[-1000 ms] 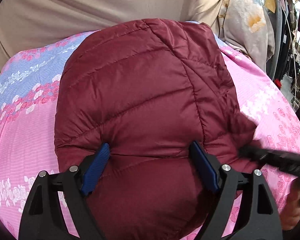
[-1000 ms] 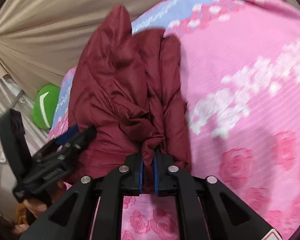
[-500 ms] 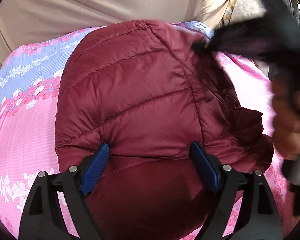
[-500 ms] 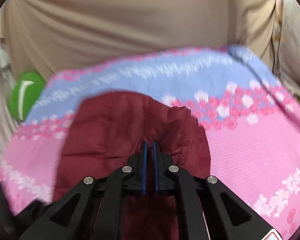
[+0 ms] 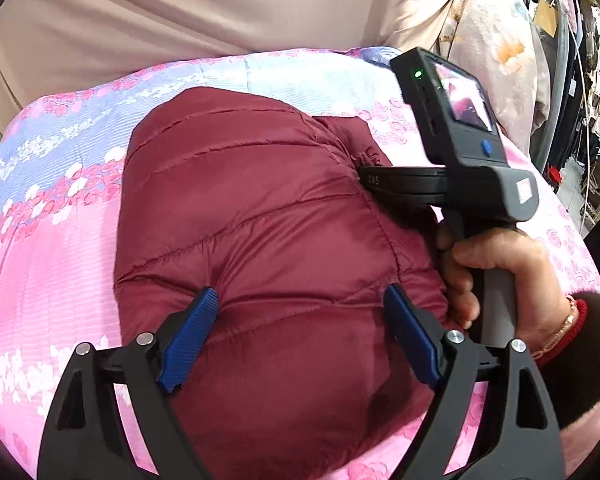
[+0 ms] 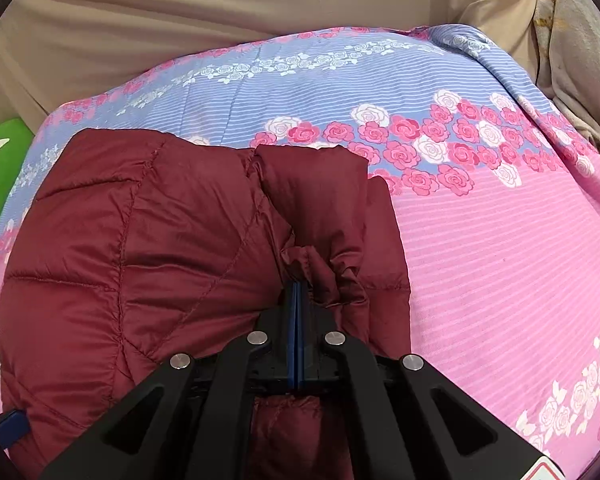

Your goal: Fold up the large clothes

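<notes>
A maroon quilted puffer jacket (image 5: 260, 208) lies bundled on a pink and blue flowered bedspread (image 5: 40, 240). My left gripper (image 5: 300, 290) stands wide open. Its blue pads (image 5: 192, 332) press down on the jacket's near part, with a puffy bulge between them. A hand (image 5: 500, 272) holds my right gripper (image 5: 362, 178) at the jacket's right side. In the right wrist view the right gripper (image 6: 298, 286) is shut, and a bunched fold of the jacket (image 6: 140, 240) gathers at its tips.
A beige curtain (image 5: 180, 8) hangs behind the bed. A green object (image 6: 0, 168) sits off the bed's left edge. Hanging clothes and a rack (image 5: 572, 80) stand at the far right. Bare bedspread (image 6: 500, 260) stretches to the jacket's right.
The right gripper swung from the jacket's near right edge round to its far right side, dragging the pinched fold along. The left gripper stayed put on the jacket.
</notes>
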Tool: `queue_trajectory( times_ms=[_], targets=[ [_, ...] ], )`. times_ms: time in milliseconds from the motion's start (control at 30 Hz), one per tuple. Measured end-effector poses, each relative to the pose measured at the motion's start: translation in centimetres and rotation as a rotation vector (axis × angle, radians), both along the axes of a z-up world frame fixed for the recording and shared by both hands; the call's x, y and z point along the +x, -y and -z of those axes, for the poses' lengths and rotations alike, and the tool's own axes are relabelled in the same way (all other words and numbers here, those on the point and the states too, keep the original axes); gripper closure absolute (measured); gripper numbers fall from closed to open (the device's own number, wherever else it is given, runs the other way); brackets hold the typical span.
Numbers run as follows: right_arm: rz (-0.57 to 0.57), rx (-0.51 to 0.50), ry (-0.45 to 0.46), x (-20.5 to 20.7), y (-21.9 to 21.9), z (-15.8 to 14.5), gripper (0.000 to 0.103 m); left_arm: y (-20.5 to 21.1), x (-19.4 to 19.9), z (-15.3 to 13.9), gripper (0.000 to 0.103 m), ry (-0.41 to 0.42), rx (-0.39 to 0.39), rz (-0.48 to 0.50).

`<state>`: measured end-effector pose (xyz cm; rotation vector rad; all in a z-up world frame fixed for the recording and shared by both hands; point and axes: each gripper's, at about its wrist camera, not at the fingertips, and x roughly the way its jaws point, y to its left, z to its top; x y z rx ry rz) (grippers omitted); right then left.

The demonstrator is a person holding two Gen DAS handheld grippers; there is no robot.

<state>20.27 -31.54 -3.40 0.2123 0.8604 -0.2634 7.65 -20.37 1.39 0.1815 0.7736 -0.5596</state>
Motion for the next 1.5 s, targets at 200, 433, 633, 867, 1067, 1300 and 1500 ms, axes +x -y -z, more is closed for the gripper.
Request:
queue_trajectory(
  times_ms=[200,433,633,867,1067,1300,1500],
  targets=[
    [0.000,0.014,-0.003,0.0,0.1,-0.3,0.103,-2.7,-1.8,-1.4,0.022,0.013,-0.032,-0.015],
    [0.037,0.113,0.072,-3.8,0.3,-3.8,0.100,-6.7,-1.3,1.2,0.021,-0.096,-0.015,-0.076],
    [-0.020,0.108,0.105,-13.1,-2.8,-5.8,0.100,-6.5,-1.3,1.8,0.021,-0.092,-0.006,-0.073],
    [0.045,0.118,0.006,-17.2,-3.5,-0.1,0.100,-6.5,-1.4,2.7,0.018,-0.087,0.016,-0.063],
    [0.060,0.117,0.007,-17.5,-3.5,1.7,0.101,-6.5,-1.1,3.4,0.017,-0.112,0.017,-0.066],
    [0.065,0.085,0.017,-18.1,-4.2,1.9,0.101,-7.1,-0.4,4.7,0.017,-0.184,-0.021,-0.050],
    [0.133,0.120,0.049,-20.2,-2.3,-0.7,0.053,-12.1,-0.3,1.3,0.018,-0.266,-0.236,0.028]
  ],
)
